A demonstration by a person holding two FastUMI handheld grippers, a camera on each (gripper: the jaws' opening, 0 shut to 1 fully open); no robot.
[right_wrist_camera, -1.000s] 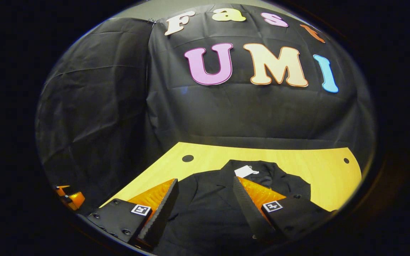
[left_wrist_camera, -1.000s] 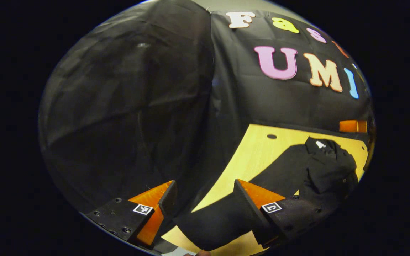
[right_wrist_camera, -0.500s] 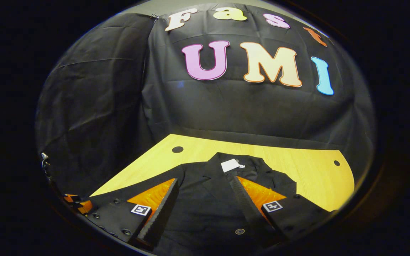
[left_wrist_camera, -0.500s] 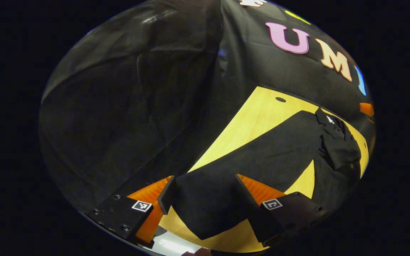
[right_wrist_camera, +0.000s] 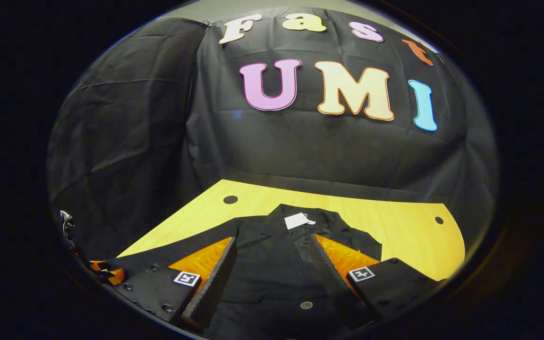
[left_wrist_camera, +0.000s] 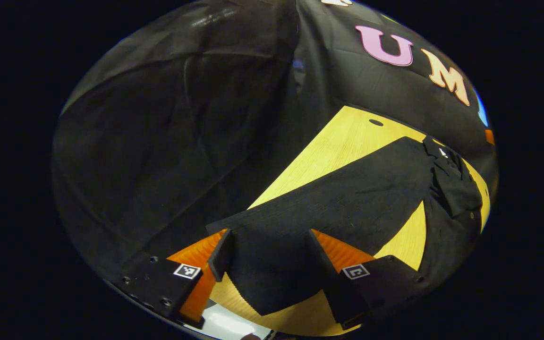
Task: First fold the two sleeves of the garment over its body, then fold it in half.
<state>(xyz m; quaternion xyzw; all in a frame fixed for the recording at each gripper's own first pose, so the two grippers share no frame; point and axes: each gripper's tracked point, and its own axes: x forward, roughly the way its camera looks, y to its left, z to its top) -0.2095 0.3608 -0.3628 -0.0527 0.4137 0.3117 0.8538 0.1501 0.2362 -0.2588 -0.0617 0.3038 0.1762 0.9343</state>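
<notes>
Straddling the sleeve [left_wrist_camera: 338,208], left gripper [left_wrist_camera: 267,257], jaws apart

Each gripper is built the same. On the left gripper [left_wrist_camera: 267,255], two black mounting plates are seen, each fixed with small round screws and marked with a square black-and-white tag. The jaws are shaped as long wedges with ridged inner edges. The same plates, screws and tags are seen on the right gripper [right_wrist_camera: 272,257].
</notes>
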